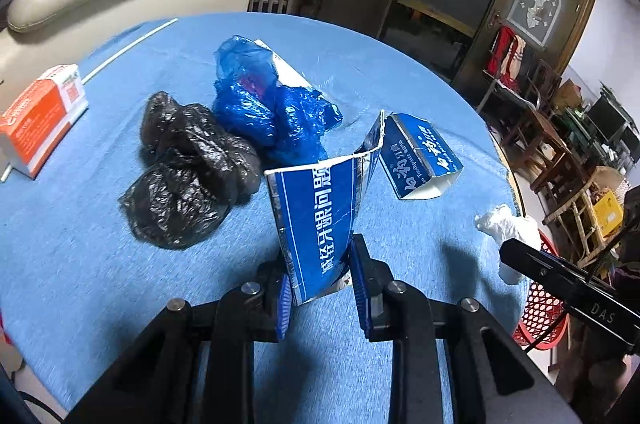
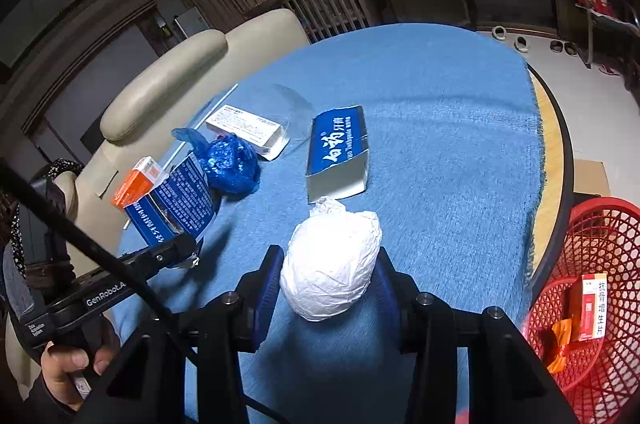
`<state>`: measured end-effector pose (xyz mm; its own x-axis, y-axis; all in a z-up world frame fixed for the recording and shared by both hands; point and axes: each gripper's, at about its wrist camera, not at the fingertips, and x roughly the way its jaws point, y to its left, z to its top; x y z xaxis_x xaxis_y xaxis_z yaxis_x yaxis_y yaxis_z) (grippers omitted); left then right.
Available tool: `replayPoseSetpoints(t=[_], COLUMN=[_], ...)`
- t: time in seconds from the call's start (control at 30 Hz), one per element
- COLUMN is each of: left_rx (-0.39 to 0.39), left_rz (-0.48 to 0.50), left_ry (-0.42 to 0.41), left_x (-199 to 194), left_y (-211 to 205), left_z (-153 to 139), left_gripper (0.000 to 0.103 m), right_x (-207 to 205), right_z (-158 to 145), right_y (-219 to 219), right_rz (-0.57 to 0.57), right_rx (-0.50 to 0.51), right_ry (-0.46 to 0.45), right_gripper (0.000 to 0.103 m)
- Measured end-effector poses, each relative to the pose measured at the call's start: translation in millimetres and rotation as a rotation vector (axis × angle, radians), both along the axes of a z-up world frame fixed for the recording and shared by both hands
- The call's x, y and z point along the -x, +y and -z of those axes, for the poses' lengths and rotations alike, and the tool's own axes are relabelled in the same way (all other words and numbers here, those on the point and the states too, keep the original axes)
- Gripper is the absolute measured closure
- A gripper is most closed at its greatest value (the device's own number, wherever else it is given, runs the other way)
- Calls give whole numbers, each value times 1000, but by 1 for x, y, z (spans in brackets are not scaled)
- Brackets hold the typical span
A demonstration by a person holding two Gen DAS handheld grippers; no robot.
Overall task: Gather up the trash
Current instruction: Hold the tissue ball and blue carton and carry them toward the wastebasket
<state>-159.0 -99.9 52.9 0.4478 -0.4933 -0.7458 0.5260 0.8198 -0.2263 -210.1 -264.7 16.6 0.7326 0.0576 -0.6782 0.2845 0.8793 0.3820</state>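
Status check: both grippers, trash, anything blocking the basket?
Left gripper shut on torn blue carton. Right gripper shut on white wad. Red basket to the right, path unobstructed.

Trash spread on table (image 2: 460,128), basket (image 2: 592,224) off its right edge.

L gripper (image 1: 320,276) is closed on torn carton (image 1: 320,216), held upright over table; black bag (image 1: 188,168) lies just left of it, w/ blue bag (image 1: 268,104) behind, touching. Half box (image 1: 420,156) is set right of carton. Paper wad (image 2: 332,264) is pinched in R gripper (image 2: 328,284), near basket, w/ a box (image 2: 592,308) seen inside. Orange box (image 1: 40,120) lies far left.
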Motion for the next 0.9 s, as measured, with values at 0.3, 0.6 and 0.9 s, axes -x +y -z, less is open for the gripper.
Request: replayPoseSetpoints(t=[0.3, 0.6, 0.9], left_rx=[-20, -31, -26], left_rz=[-51, -84, -88], left_ry=[-38, -62, -107], left_x=[20, 33, 52], left_y=[17, 28, 30], left_z=[-17, -28, -46], left_gripper=[75, 75, 75], right_x=[10, 21, 38], right_z=[-10, -22, -36], right_y=[17, 31, 38], right_rz=[-10, -25, -11], right_rx=[16, 34, 54], right_ry=[-22, -40, -72], right_gripper=[56, 56, 56])
